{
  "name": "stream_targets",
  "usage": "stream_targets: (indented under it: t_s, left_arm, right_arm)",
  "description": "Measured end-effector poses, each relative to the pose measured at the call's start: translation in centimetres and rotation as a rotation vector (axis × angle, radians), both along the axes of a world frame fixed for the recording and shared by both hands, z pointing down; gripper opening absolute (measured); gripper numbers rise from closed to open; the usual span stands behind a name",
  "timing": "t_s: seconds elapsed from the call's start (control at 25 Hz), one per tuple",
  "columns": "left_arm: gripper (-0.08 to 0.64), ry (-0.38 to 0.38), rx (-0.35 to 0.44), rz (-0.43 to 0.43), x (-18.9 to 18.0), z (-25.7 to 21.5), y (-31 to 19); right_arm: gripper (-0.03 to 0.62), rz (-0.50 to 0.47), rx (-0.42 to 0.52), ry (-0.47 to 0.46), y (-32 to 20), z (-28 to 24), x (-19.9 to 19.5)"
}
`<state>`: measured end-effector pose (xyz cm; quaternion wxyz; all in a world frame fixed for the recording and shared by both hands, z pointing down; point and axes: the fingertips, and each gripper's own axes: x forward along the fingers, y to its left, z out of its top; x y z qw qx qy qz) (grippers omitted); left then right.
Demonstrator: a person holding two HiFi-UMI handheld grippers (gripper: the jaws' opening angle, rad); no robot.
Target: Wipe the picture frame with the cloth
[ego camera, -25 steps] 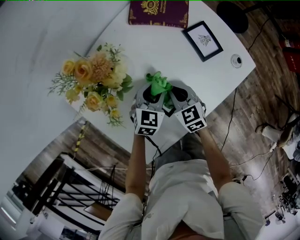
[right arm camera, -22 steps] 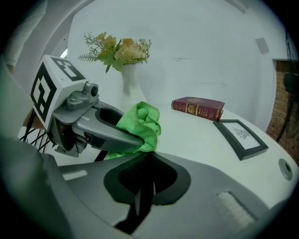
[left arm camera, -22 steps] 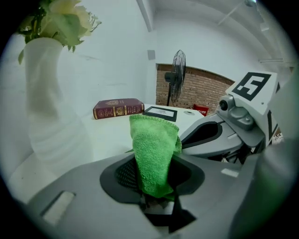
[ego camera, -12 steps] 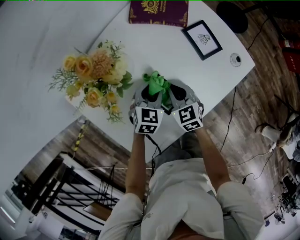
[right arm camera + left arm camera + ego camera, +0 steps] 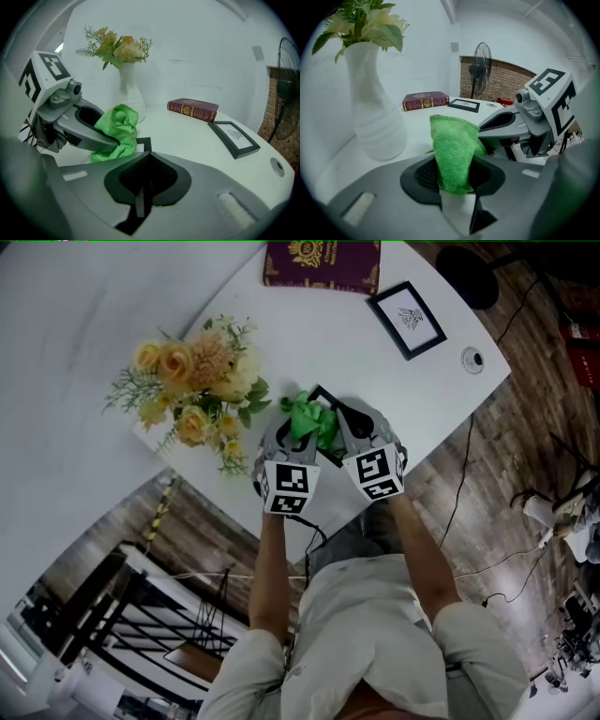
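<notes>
Close in, I see left gripper pinching cloth, fold standing up between jaws. Right gripper just beside it, jaws pressed together, nothing held. Frame flat on table, well beyond both grippers, rightward. Book farther back.

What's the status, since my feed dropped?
Left gripper shut on cloth. Right gripper shut, beside it. Picture frame flat near book, untouched. Vase off left, not blocking.

The cloth hides most of the black frame.
</notes>
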<state>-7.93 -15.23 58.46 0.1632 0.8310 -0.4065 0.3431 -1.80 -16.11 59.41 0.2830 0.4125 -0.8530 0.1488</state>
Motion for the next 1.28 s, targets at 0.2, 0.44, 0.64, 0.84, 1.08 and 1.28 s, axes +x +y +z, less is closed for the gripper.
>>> stream_targets:
  t_s: [0.2,0.44,0.64,0.84,1.08,1.28]
  left_arm:
    - [0.163,0.036,-0.004,-0.024,-1.3,-0.2,1.2]
    - [0.163,0.001,-0.028,-0.051,-3.5,-0.4,3.5]
    - [0.163,-0.054,-0.040,-0.057,-5.3,-0.9,5.2]
    - [0.163,-0.009,0.021,-0.020,-4.2,-4.0,5.8]
    - [0.163,0.075,0.102,0.071,-0.1,-7.0,5.1]
    - [0.163,0.116,0.106,0.100,2.4,-6.5,3.9]
  right_arm:
    - [0.003,0.004,-0.001,0.003,0.0,0.0,0.0]
    - [0.003,0.002,-0.005,-0.009,0.0,0.1,-0.1]
    - [0.004,-0.004,-0.008,-0.061,-0.2,-0.3,0.0]
    - [0.005,0.010,-0.003,-0.073,0.4,-1.1,1.4]
    - [0.034,0.012,-0.039,-0.067,2.0,-0.5,2.7]
    - [0.050,-0.001,-0.053,-0.069,2.6,-0.1,2.8]
